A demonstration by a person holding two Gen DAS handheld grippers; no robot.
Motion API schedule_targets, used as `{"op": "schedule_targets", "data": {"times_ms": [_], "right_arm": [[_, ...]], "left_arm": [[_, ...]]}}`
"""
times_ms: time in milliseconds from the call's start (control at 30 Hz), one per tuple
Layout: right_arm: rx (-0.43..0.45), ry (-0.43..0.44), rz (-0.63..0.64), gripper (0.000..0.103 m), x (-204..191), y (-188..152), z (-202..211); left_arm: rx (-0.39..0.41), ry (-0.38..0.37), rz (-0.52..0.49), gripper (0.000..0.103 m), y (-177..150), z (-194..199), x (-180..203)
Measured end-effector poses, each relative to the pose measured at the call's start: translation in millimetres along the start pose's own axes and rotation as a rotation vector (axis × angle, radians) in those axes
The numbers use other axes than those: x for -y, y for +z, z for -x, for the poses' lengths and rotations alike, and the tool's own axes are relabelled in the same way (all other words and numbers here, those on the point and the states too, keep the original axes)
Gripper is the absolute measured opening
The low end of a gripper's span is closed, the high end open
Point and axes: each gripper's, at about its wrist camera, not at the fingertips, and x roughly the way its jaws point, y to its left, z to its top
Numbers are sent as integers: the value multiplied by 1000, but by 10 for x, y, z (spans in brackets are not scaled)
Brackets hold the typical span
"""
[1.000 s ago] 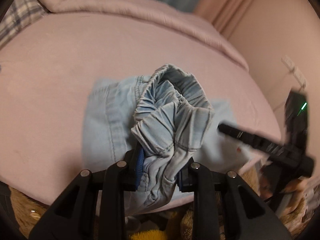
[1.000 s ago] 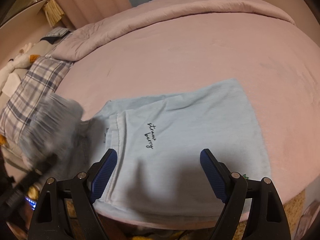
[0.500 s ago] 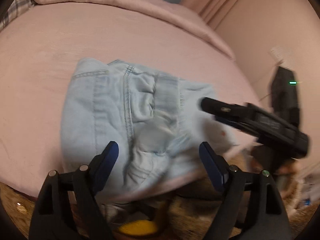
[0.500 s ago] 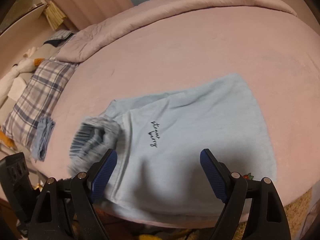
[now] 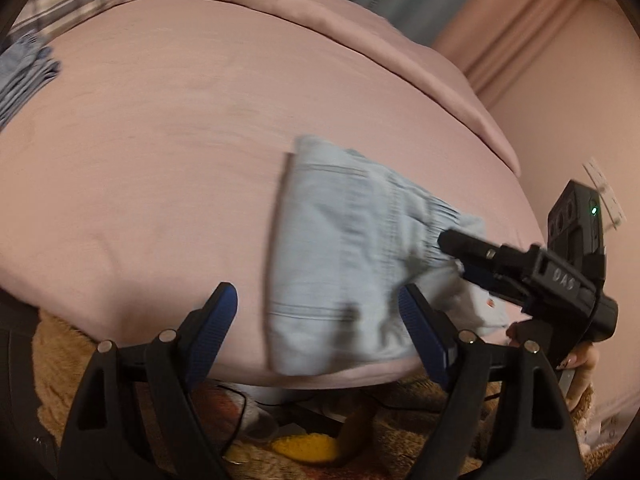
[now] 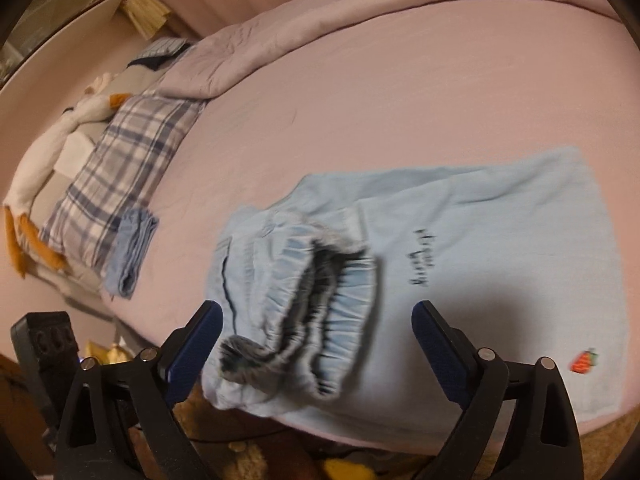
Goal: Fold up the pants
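And the left gripper (image 5: 318, 316) let go! A second back its jaws were clamped on the bunched waistband; at this moment they stood wide apart, empty, off to one side of the cloth. The pale denim pants (image 6: 296, 300) had dropped onto the pink bed (image 6: 400, 88), landing by its near edge on a light blue towel (image 6: 500, 240). The right gripper (image 6: 316, 336) hung over them, jaws spreading wider, gripping nothing. So the fold looked not yet begun. The pants were soft washed denim with a gathered elastic waistband; the towel was flat, fleecy, with dark script and a small strawberry patch (image 6: 584, 360).
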Motion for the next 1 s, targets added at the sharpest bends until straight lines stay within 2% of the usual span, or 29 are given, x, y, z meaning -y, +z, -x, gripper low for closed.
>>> {"op": "schedule_targets", "data": {"times_ms": [167, 233, 367, 600, 667, 700, 767, 800, 900, 1000], "right_arm": [[-54, 20, 7, 95, -67, -78, -191], [-35, 0, 37, 88, -112, -100, -146], [-5, -46, 93, 83, -226, -115, -48], [13, -124, 175, 82, -357, -158, -103], [10, -152, 178, 74, -337, -155, -167], [12, -161, 181, 60, -325, -155, -184], [33, -163, 183, 49, -310, -152, -158], [59, -145, 179, 39, -301, -139, -87], [122, -113, 191, 31, -314, -101, 135], [205, -122, 210, 28, -331, -66, 394]], "left_arm": [[10, 33, 42, 83, 31, 51, -138], [11, 38, 60, 83, 48, 64, -186], [13, 37, 78, 83, 41, 105, -256], [1, 43, 85, 83, 48, 78, -275], [0, 43, 86, 83, 53, 80, -293], [0, 44, 89, 83, 53, 88, -302], [3, 46, 97, 83, 48, 111, -317], [3, 47, 103, 83, 55, 121, -330], [8, 40, 107, 83, 64, 136, -332], [7, 33, 106, 83, 75, 120, -307]]}}
